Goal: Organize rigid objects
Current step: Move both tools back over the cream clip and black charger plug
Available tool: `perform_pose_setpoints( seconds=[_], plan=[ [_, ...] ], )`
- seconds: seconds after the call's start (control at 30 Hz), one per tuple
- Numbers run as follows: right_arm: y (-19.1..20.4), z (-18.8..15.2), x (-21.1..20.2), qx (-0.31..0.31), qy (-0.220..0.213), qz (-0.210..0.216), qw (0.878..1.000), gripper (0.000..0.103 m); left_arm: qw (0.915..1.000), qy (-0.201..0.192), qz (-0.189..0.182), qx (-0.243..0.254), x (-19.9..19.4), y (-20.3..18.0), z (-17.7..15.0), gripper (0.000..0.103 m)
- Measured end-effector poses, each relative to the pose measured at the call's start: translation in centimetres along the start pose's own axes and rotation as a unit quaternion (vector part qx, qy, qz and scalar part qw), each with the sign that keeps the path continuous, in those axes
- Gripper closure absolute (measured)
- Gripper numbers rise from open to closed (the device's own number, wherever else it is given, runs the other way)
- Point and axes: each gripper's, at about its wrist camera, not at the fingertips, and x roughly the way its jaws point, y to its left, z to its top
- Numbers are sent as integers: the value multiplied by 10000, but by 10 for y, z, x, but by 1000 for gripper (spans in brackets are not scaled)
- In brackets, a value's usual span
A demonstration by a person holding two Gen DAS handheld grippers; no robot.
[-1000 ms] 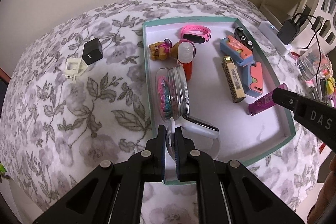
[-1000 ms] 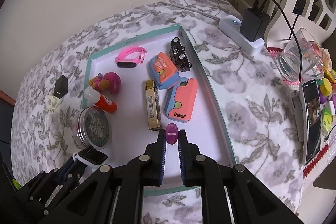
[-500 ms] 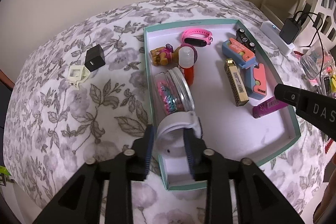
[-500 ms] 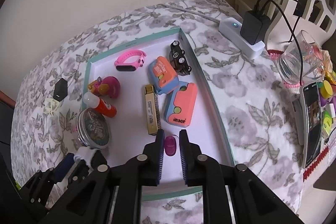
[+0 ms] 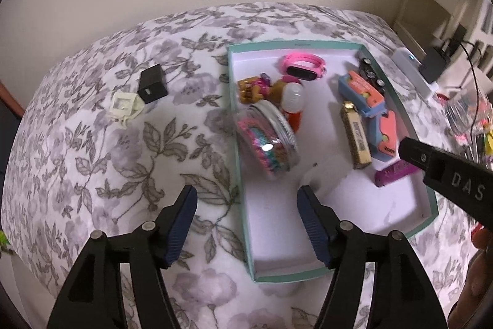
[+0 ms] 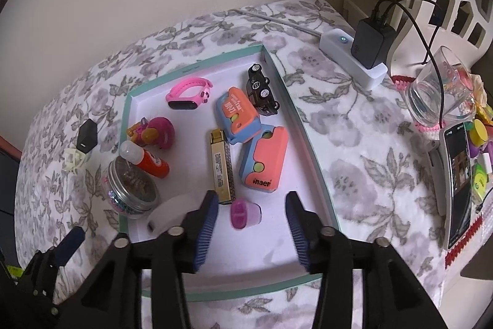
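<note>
The white watch (image 5: 309, 174) is a pale blur, and the drinking glass (image 5: 462, 119) is smeared near the right edge

My right gripper (image 6: 252, 213) hangs over the near end of the teal tray (image 6: 311, 141), its jaws opening. The purple lighter (image 6: 245, 215) lies on the tray floor between them, and neither pad touches it. Just beyond it I see the gold harmonica (image 6: 222, 165) beside two orange-and-blue cases (image 6: 263, 159). A white band (image 6: 168, 213) lies at my left pad, next to the bead jar (image 6: 132, 188). The left gripper (image 6: 66, 245) shows at the lower left edge, one blue pad visible.
</note>
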Motion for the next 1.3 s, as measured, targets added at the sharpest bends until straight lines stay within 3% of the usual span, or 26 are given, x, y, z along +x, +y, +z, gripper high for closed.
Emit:
perform_pose_setpoints(
  seconds=[0.2, 0.6, 0.8, 0.87, 0.9, 1.07, 1.3],
  plan=[
    [2, -1, 2, -44, -59, 0, 10000, 28, 9991, 14, 118, -405, 0, 22, 6, 34],
    [3, 0, 4, -78, -205, 93, 9997, 0, 9919, 234, 1, -1246, 9, 68, 14, 34],
    [7, 1, 5, -161, -260, 82, 9995, 0, 9865, 303, 58, -1610, 14, 88, 15, 33],
    [6, 0, 6, -147, -280, 65, 9995, 0, 9836, 319, 86, -1773, 17, 97, 14, 16],
    [6, 1, 6, -132, -293, 80, 9995, 0, 9815, 308, 90, -1888, 18, 103, 14, 14],
    [6, 1, 6, -74, -353, 192, 9992, 0, 9749, 208, 100, -2215, 16, 123, 14, 11],
    [13, 3, 7, -94, -236, 515, 9983, 0, 9720, -84, 198, -2341, 3, 136, 19, 7]
  ],
)
